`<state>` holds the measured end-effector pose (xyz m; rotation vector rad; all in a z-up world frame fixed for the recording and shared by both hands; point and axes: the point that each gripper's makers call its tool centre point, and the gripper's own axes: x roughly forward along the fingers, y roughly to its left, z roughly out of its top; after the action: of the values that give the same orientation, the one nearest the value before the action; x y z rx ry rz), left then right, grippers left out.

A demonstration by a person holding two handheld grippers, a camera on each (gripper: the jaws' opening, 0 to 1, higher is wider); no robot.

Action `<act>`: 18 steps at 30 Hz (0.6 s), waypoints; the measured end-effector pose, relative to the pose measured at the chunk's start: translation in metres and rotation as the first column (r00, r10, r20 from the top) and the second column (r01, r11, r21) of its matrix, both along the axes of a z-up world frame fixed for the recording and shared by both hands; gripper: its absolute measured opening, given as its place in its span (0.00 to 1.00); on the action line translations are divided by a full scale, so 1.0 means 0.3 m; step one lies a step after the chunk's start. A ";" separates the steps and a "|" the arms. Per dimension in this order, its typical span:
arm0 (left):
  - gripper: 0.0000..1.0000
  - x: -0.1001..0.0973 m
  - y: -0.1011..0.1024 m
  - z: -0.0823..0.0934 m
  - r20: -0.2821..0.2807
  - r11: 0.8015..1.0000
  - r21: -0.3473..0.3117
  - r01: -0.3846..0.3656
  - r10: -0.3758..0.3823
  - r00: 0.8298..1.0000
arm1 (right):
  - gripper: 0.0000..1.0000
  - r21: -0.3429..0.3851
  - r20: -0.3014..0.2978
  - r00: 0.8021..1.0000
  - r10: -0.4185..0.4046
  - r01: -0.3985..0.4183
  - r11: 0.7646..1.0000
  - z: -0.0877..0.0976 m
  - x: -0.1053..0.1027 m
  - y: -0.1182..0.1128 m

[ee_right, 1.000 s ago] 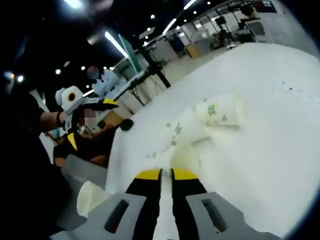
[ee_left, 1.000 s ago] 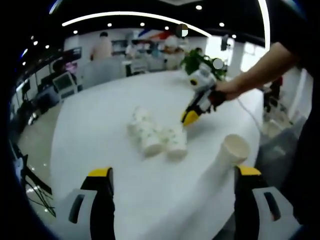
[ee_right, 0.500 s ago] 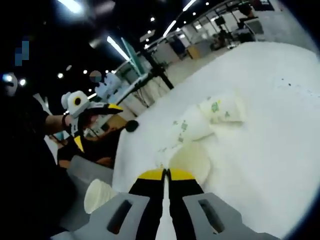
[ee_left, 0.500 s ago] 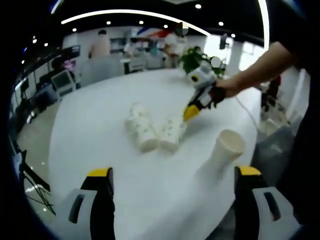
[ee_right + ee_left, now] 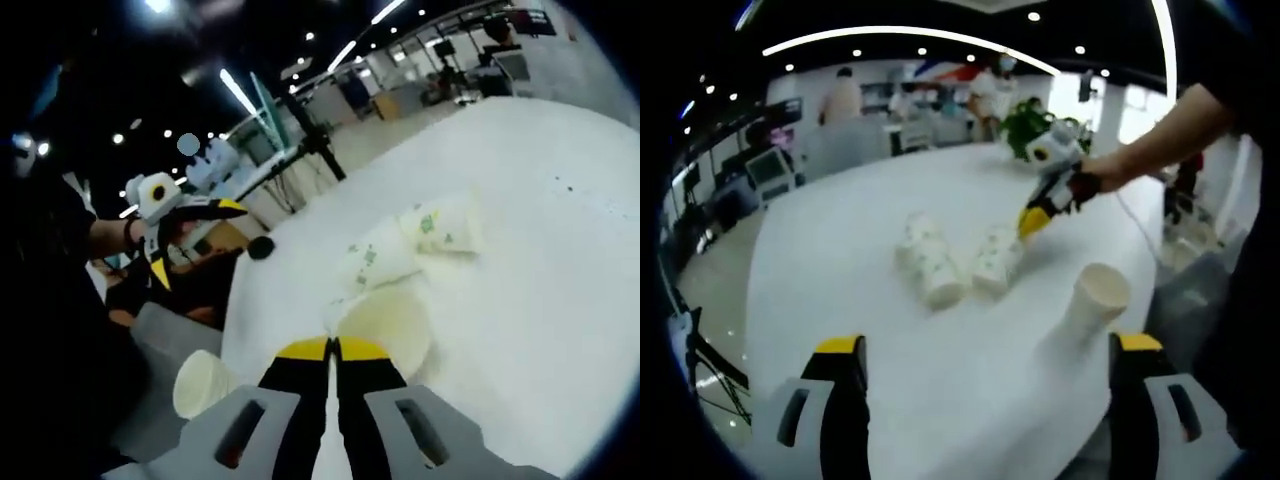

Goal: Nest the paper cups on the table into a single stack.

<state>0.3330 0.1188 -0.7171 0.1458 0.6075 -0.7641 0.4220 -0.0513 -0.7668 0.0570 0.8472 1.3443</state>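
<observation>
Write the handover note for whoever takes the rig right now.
Right gripper: jaws shut on the rim of a paper cup lying on the white table.
Left gripper: jaws open, holding nothing, hovering near the table edge.
Printed cups: lying on their sides mid-table, beside the gripped one; the exact number is unclear.
Plain cup: lying apart near the table edge, mouth open.
Done: no single stack yet.
Left: nest the gripped cup, the printed cups and the plain cup together.
</observation>
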 end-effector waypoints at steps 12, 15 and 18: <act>0.99 0.015 0.023 0.030 0.029 1.000 0.006 -0.015 0.015 0.999 | 0.00 -0.047 0.051 0.998 -0.046 0.049 0.998 0.110 -0.009 -0.095; 0.99 0.018 0.028 0.042 0.038 1.000 0.001 -0.020 0.020 0.999 | 0.00 -0.053 0.077 0.996 -0.044 0.049 0.997 0.159 -0.028 -0.113; 0.99 0.018 0.026 0.045 0.042 1.000 0.006 -0.013 0.013 0.999 | 0.00 -0.055 0.114 0.993 -0.035 0.042 0.998 0.229 -0.049 -0.128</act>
<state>0.3383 0.1268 -0.7036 0.1635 0.5703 -0.7447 0.4072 -0.0898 -0.6981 -0.0474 0.7845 1.2743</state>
